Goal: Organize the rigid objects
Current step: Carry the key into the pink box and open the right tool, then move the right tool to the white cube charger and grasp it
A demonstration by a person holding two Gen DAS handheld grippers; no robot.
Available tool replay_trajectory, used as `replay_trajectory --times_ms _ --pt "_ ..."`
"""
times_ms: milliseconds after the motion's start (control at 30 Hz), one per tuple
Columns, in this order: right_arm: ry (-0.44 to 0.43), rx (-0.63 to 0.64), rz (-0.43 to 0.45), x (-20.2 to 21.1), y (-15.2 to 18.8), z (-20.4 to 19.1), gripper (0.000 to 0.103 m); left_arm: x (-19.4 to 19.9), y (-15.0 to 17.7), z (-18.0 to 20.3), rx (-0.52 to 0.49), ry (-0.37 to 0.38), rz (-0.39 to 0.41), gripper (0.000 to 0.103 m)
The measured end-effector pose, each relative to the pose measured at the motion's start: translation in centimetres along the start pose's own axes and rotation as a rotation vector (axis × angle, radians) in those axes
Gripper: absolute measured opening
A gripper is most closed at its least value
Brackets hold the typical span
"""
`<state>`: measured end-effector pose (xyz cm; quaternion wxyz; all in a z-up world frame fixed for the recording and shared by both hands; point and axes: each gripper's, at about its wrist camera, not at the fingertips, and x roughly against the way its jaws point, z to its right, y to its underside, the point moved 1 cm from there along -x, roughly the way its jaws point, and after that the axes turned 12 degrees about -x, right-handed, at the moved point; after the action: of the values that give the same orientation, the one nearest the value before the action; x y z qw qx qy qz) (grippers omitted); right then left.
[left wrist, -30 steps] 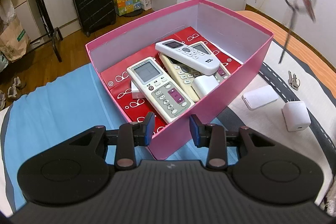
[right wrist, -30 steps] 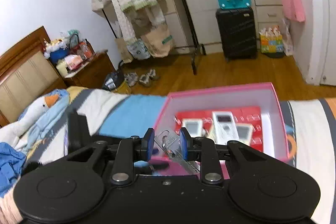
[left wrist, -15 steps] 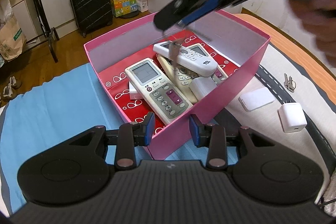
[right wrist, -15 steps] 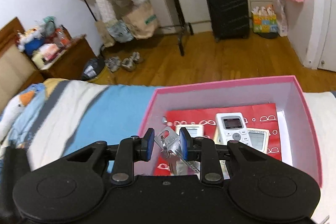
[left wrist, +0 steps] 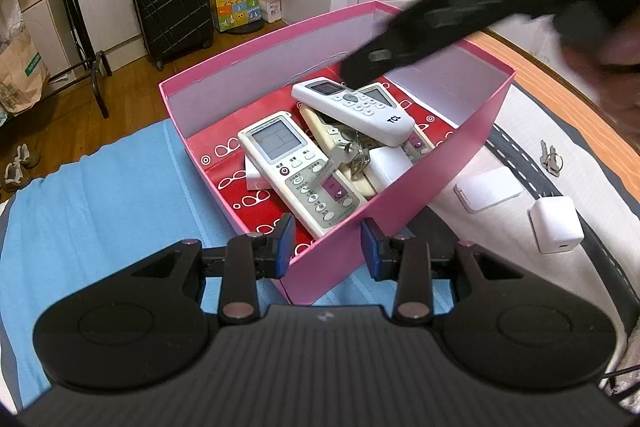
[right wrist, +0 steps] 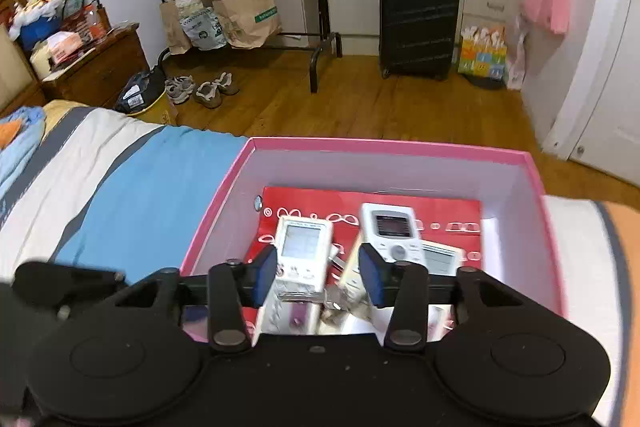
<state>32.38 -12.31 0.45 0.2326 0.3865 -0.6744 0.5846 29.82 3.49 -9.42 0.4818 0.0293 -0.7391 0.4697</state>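
A pink box (left wrist: pixel 460 155) stands on the bed and holds three white remotes (left wrist: pixel 296 163) and a white block. A bunch of keys (left wrist: pixel 352 155) lies on the remotes inside it; it also shows in the right wrist view (right wrist: pixel 340 301). My right gripper (right wrist: pixel 318 277) is open and empty, hovering over the box (right wrist: pixel 536 203). My left gripper (left wrist: pixel 326 247) is open and empty at the box's near corner. On the bed right of the box lie a second key set (left wrist: pixel 551 157), a flat white case (left wrist: pixel 488 183) and a white charger cube (left wrist: pixel 556 225).
The bed has a blue and white cover (left wrist: pixel 100 195) and an orange wooden edge (left wrist: pixel 560 95) at the right. Beyond it are wood floor, a black suitcase (right wrist: pixel 418 23), a clothes rack (right wrist: pixel 320 39) and a nightstand (right wrist: pixel 92 67).
My right gripper has opened and let go of the keys, which now lie on the remotes in the box. The left gripper has hardly moved.
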Motion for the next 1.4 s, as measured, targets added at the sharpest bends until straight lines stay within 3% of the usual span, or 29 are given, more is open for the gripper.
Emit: replay_trajectory --times_ms 267,700,833,1033,1233,1333,1400 --pt "0.076 0.168 -0.063 6.7 2.9 0.6 0.054 -0.1 -0.1 0.0 -0.004 -0.005 -0.009 0.036" --pt "0.064 0.225 -0.102 12.4 9.4 3.2 0.059 -0.3 -0.2 0.5 -0.032 -0.03 -0.024 0.036" --pt "0.053 0.21 -0.125 12.2 11.3 4.4 0.067 -0.2 -0.2 0.6 -0.037 -0.039 -0.029 0.036" --pt "0.024 0.184 -0.183 9.6 13.9 6.9 0.067 -0.1 -0.2 0.7 -0.047 -0.045 -0.028 0.036" --pt "-0.012 0.223 -0.138 7.0 15.7 10.2 0.068 -0.1 -0.2 0.7 -0.047 -0.045 -0.029 0.036" --pt "0.042 0.307 -0.13 5.7 16.6 11.1 0.069 -0.2 -0.2 0.7 -0.048 -0.045 -0.028 0.036" --pt "0.03 0.303 -0.148 4.9 16.8 11.6 0.07 -0.2 -0.2 0.7 -0.048 -0.044 -0.028 0.036"
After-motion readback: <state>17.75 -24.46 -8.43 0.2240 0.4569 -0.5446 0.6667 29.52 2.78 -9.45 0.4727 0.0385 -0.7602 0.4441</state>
